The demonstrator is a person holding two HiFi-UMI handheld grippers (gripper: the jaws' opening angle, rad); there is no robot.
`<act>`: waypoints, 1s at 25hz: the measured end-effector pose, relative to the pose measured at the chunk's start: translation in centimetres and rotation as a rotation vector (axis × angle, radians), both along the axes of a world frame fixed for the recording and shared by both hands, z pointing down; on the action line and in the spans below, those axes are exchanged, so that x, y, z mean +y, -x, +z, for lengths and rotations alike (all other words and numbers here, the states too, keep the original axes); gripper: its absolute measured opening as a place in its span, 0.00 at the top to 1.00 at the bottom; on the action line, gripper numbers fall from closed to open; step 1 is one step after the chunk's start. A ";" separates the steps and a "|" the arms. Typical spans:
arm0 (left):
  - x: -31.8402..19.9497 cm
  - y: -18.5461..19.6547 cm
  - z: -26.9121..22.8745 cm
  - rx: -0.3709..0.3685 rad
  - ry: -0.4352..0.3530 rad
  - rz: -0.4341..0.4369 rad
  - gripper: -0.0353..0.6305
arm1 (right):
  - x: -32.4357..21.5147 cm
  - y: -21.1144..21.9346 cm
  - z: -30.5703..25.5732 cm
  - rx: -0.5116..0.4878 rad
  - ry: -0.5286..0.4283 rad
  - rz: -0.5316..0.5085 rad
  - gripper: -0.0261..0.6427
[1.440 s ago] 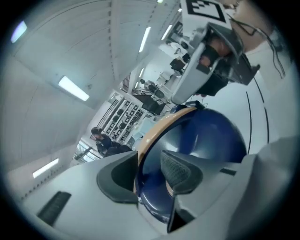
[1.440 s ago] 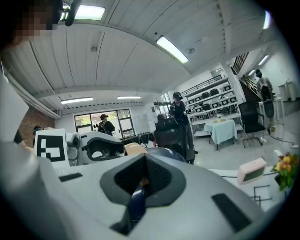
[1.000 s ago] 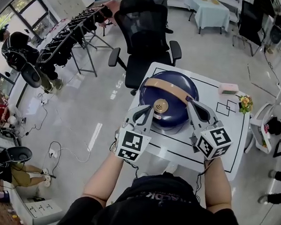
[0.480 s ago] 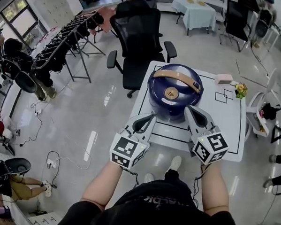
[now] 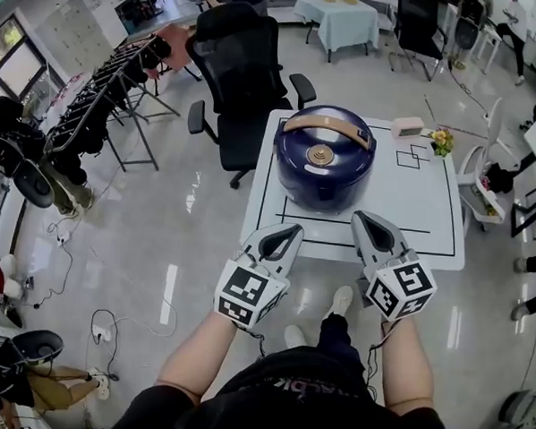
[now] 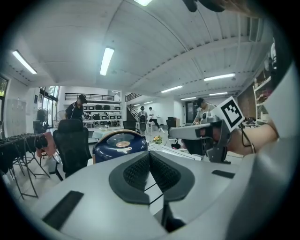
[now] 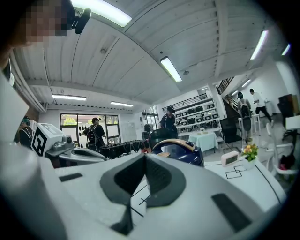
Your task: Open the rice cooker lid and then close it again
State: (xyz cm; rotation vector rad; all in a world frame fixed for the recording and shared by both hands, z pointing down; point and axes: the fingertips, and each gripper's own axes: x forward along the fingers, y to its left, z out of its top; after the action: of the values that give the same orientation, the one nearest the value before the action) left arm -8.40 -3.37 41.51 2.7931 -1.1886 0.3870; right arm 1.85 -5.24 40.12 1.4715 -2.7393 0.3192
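Note:
A dark blue rice cooker [image 5: 323, 164] with a tan handle and a gold knob stands on the white table [image 5: 430, 209], its lid down. It also shows beyond the jaws as the blue rice cooker [image 6: 119, 145] in the left gripper view and the blue rice cooker [image 7: 180, 150] in the right gripper view. My left gripper [image 5: 293, 229] is shut and empty, short of the table's near edge. My right gripper [image 5: 358, 217] is shut and empty too, at the near edge, right of the cooker. Neither touches the cooker.
A black office chair [image 5: 244, 69] stands behind the table. On the table's far right lie a small pink clock [image 5: 406, 128] and a little flower pot [image 5: 443, 140]. A rack of dark gear [image 5: 104, 93] is at the left. People stand in the background.
Both grippers have drawn back from the cooker toward me, from beside its body to the table's near edge. The cooker stays put with its lid down.

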 end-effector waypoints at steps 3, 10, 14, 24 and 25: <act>0.9 -0.9 0.3 0.011 0.007 0.039 0.94 | 1.2 -0.8 0.2 0.007 0.006 0.037 0.96; 2.5 -3.1 0.1 0.040 0.008 0.090 0.94 | 3.5 -2.9 -0.6 0.030 -0.004 0.088 0.96; 2.7 -3.7 -0.4 0.055 0.004 0.079 0.94 | 3.9 -3.8 -1.1 0.031 -0.011 0.093 0.96; 1.9 -5.1 -0.9 0.065 0.003 0.034 0.94 | 3.1 -5.0 -0.7 0.021 0.003 0.054 0.96; 1.8 -5.2 -0.8 0.063 0.004 0.032 0.94 | 3.0 -5.1 -0.6 0.020 0.006 0.051 0.96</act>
State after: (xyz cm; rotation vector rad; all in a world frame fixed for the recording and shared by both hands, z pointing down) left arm -3.22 -1.56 40.72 2.8013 -1.1299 0.3004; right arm 6.94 -2.25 39.56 1.5372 -2.6864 0.3115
